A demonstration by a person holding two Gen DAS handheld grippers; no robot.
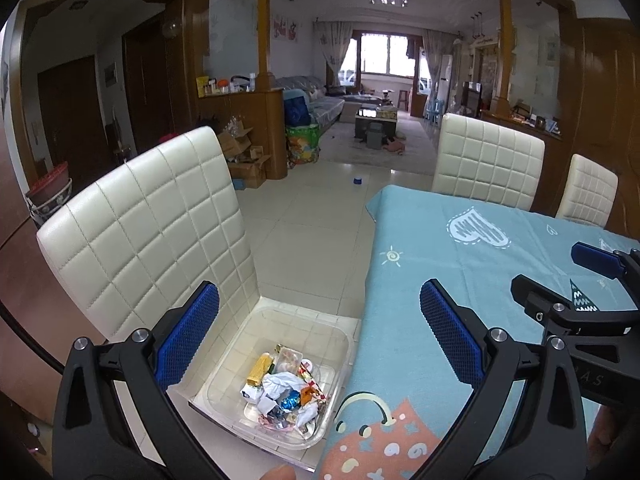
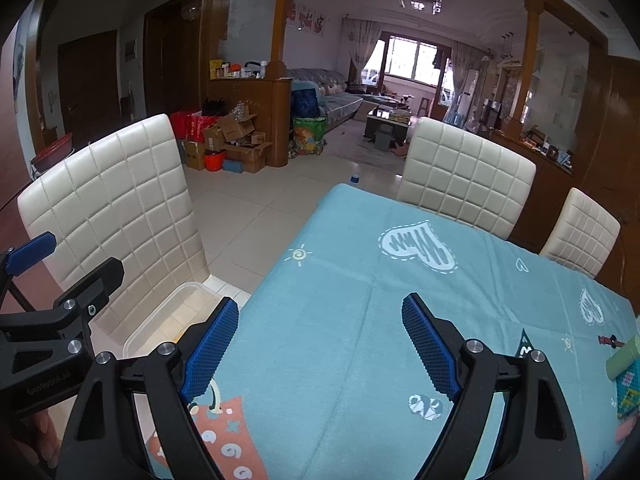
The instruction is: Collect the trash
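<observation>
Both tongs released: left gripper (image 1: 320,336) above clear plastic bin (image 1: 340,364) of wrappers (image 1: 284,392) on white quilted chair (image 1: 152,232); right gripper (image 2: 320,344) over blue tablecloth's (image 2: 360,300) left edge. Scan low for leftovers.

Your left gripper (image 1: 319,334) and right gripper (image 2: 320,346) are both black with blue, fine-gridded pads. The tablecloth (image 2: 360,300) you face is light blue, printed with white scribbled hearts, small pale suns and, at its near edge, a salmon-pink patch with white dots and crosses. The chairs (image 1: 160,232) around it are cream, stitched in a square quilted grid. On the chair seat by the table's left edge, the clear plastic box (image 1: 256,368) holds mixed wrappers (image 1: 284,392): white crumpled paper, a yellow packet, a shiny blue foil, bits of red and orange. At the table's right edge you see a green tube (image 2: 624,356). The floor tiles (image 1: 312,216) are pale off-white.
</observation>
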